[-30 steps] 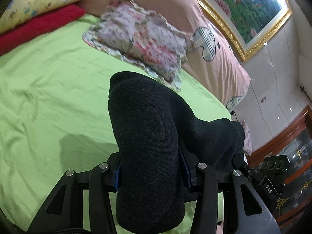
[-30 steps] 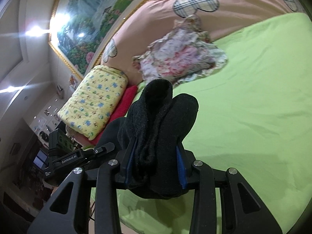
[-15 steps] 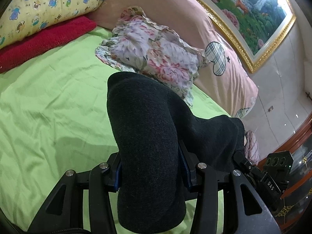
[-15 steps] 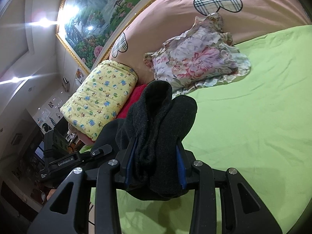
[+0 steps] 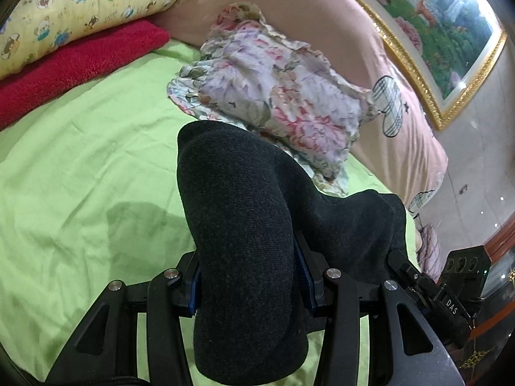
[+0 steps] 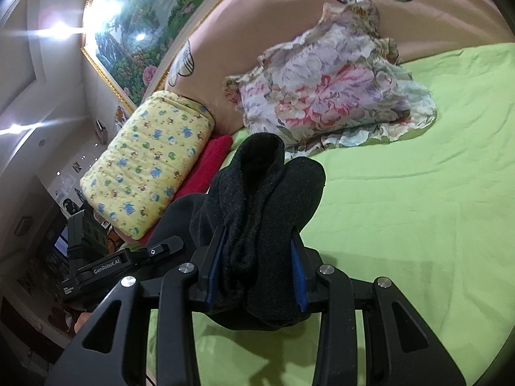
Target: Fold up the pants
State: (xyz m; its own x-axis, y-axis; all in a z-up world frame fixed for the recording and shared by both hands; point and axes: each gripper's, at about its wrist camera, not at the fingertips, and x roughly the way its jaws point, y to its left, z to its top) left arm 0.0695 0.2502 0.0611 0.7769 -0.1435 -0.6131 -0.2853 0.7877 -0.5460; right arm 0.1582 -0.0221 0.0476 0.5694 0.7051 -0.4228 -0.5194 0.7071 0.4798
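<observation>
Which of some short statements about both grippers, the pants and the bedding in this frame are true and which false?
1. The left gripper is shut on the dark pants. True.
2. The right gripper is open and holds nothing. False: it is shut on a bunched part of the pants.
3. The pants lie flat on the green sheet. False: both grippers hold them raised above it.
4. A floral pillow rests on the sheet near the pink headboard. True.
5. The red towel lies on top of the yellow pillow. False: the yellow pillow lies on the towel.
</observation>
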